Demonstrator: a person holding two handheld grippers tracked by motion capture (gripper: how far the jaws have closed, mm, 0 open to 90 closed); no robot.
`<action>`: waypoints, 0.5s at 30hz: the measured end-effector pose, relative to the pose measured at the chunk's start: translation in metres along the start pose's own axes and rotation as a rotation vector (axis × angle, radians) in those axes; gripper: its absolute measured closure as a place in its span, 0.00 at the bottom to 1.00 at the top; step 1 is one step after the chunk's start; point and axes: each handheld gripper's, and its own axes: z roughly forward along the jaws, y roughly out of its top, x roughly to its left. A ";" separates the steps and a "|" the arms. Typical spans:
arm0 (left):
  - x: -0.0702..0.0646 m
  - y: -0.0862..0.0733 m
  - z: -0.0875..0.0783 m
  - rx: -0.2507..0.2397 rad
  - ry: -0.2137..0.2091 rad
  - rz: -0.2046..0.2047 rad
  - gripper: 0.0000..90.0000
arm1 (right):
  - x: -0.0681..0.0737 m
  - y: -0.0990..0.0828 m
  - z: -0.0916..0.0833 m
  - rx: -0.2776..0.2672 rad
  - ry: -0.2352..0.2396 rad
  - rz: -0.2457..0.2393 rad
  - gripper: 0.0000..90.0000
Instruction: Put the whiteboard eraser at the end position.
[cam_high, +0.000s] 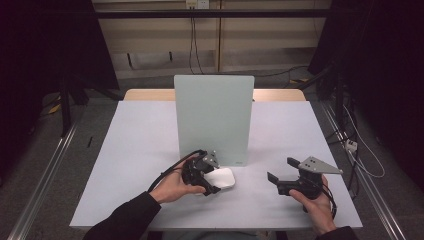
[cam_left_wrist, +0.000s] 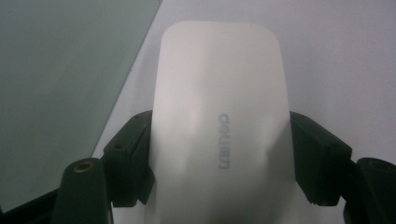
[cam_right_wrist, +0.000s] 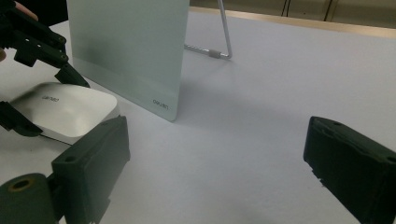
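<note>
Across the frame's middle spreads a matte white table (cam_high: 140, 150); at centre stands a smooth pale-green upright panel (cam_high: 214, 117). Below it, the left gripper (cam_high: 212, 184) clasps a glossy white rounded mouse (cam_high: 222, 178). Lower right, the right gripper (cam_high: 281, 176) gapes empty.

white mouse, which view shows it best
The left gripper view: the white mouse is close up between the left claw's jaws, logo readable. The right gripper view shows it whole from the side; the high view shows it small, partly hidden.
</note>
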 end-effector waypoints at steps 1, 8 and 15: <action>0.000 0.000 0.000 -0.001 -0.001 -0.001 0.33 | 0.000 0.000 0.000 0.000 -0.002 -0.001 0.08; 0.001 0.000 -0.002 -0.028 0.019 -0.013 0.21 | 0.000 0.000 0.000 0.001 -0.002 -0.001 0.08; 0.003 0.000 -0.008 -0.092 0.042 -0.038 0.08 | -0.001 0.000 0.000 -0.001 0.000 0.001 0.08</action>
